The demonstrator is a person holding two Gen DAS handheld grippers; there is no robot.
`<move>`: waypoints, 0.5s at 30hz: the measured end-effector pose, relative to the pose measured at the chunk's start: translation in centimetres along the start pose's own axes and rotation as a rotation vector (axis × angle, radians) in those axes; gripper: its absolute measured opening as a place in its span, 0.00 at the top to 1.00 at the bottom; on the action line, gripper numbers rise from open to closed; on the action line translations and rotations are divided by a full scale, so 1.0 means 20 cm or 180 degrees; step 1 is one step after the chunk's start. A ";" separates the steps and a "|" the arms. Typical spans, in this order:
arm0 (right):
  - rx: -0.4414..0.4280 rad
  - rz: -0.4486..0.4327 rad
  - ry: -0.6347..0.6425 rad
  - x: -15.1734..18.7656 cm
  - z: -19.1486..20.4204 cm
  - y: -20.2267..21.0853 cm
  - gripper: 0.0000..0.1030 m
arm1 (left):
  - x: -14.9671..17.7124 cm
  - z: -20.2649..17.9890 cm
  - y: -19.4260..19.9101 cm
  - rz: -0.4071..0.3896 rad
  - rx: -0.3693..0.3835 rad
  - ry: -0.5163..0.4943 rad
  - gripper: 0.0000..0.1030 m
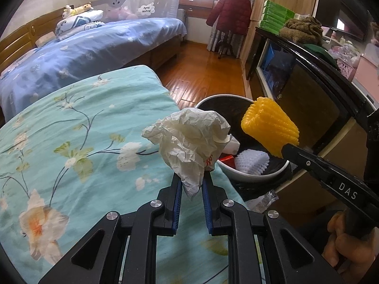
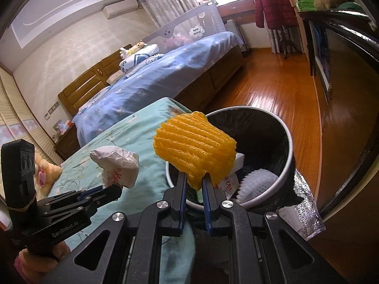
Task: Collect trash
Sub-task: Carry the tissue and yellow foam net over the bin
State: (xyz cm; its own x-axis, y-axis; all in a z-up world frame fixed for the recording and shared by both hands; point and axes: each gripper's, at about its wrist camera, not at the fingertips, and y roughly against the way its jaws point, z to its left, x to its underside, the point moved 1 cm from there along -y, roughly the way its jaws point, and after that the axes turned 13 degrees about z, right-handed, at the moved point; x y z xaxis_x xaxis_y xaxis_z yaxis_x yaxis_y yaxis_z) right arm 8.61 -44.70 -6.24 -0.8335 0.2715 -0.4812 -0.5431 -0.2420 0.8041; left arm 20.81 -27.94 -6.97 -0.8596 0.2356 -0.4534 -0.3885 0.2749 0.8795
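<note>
My left gripper (image 1: 191, 180) is shut on a crumpled white paper wrapper (image 1: 189, 137) and holds it above the teal floral quilt (image 1: 71, 127), just left of the bin. The wrapper also shows in the right wrist view (image 2: 116, 165). My right gripper (image 2: 194, 179) is shut on a yellow foam fruit net (image 2: 194, 149) and holds it over the near rim of the round black-lined trash bin (image 2: 287, 137). The yellow net also shows in the left wrist view (image 1: 270, 127), over the bin (image 1: 213, 98). Inside the bin lie a white foam net (image 2: 255, 182) and some wrappers.
A blue bed (image 1: 83, 54) with pillows and soft toys stands behind the quilt. A dark cabinet (image 1: 308, 87) runs along the right, close to the bin. Wooden floor (image 1: 203, 75) lies between. A silvery bag (image 2: 305, 203) lies beside the bin. A red coat (image 1: 229, 14) hangs at the far end.
</note>
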 end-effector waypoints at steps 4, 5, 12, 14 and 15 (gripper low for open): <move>0.0035 0.0016 -0.0029 -0.01 -0.04 -0.01 0.88 | -0.02 -0.03 -0.03 0.0022 0.0009 -0.0033 0.85; 0.0042 0.0017 -0.0032 -0.02 -0.05 -0.01 0.88 | -0.03 -0.04 -0.04 0.0025 0.0010 -0.0043 0.85; 0.0104 0.0029 -0.0043 -0.05 -0.09 -0.01 0.88 | -0.08 -0.09 -0.07 0.0038 -0.0002 -0.0109 0.85; 0.0111 0.0031 -0.0043 -0.06 -0.10 -0.01 0.88 | -0.10 -0.10 -0.09 0.0053 -0.0008 -0.0116 0.85; 0.0115 0.0030 -0.0041 -0.06 -0.10 -0.01 0.88 | -0.10 -0.10 -0.10 0.0058 -0.0013 -0.0120 0.85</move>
State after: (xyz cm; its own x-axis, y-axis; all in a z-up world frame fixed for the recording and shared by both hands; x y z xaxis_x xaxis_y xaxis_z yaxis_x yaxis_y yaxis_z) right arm 9.63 -46.94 -6.57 -0.8370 0.2814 -0.4694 -0.5311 -0.2109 0.8206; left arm 22.69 -30.90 -7.59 -0.8535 0.2754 -0.4424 -0.3744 0.2666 0.8881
